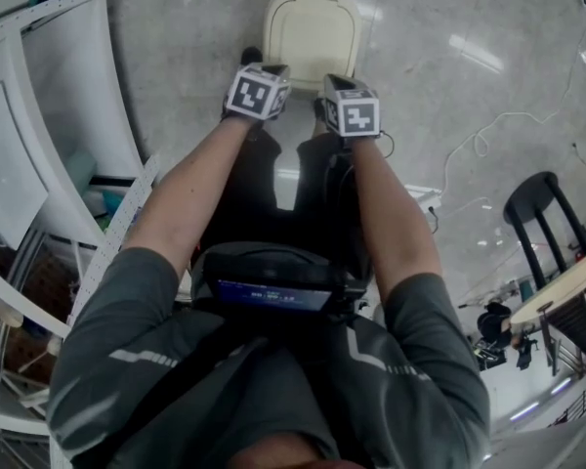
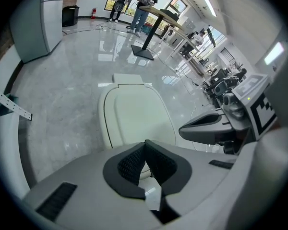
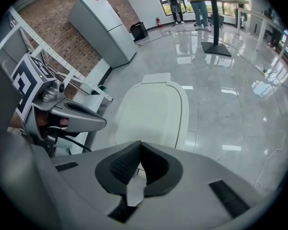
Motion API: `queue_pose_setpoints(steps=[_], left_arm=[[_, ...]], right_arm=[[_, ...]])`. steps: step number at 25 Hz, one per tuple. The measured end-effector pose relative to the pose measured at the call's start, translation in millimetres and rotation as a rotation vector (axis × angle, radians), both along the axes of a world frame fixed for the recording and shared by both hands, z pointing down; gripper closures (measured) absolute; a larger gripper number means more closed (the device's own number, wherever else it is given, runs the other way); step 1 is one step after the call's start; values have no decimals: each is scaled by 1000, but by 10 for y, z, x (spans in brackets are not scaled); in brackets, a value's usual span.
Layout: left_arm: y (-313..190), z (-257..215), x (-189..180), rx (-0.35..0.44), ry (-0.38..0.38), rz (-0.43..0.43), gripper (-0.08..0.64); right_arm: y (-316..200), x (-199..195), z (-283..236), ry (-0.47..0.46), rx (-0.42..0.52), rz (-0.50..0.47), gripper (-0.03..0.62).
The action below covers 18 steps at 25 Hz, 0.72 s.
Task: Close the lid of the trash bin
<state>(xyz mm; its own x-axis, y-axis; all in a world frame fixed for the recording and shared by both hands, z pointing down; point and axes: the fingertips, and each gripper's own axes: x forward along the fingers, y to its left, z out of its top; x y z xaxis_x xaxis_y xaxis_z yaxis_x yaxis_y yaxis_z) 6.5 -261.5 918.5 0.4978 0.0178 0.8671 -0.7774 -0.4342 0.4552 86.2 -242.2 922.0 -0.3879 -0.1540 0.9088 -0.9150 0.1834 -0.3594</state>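
Observation:
A cream trash bin stands on the grey floor just ahead of my feet, with its lid lying flat down on it. In the right gripper view the same lid fills the middle. My left gripper and right gripper hover side by side over the bin's near edge, both above the lid and apart from it. The left gripper's black pads meet at the tip, with nothing between them. The right gripper's jaws stand the same way, shut and empty.
A white shelving rack curves along the left. On the floor to the right lie a white cable, a black stool and a table edge. A white cabinet stands by the brick wall; people stand far off.

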Motion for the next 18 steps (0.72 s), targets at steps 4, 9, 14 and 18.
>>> queue_pose_setpoints(steps=[4, 9, 14, 18], left_arm=[[-175, -278, -76, 70, -14, -3, 568], [-413, -704, -102, 161, -2, -13, 568], [-582, -1295, -89, 263, 54, -25, 568], [-742, -1773, -110, 359, 89, -46, 568]], right_arm=[[-126, 3, -271, -9, 35, 4, 581], [-336, 133, -702, -32, 115, 59, 581], [-603, 185, -1315, -91, 218, 90, 581], [-927, 235, -1891, -133, 337, 82, 581]])
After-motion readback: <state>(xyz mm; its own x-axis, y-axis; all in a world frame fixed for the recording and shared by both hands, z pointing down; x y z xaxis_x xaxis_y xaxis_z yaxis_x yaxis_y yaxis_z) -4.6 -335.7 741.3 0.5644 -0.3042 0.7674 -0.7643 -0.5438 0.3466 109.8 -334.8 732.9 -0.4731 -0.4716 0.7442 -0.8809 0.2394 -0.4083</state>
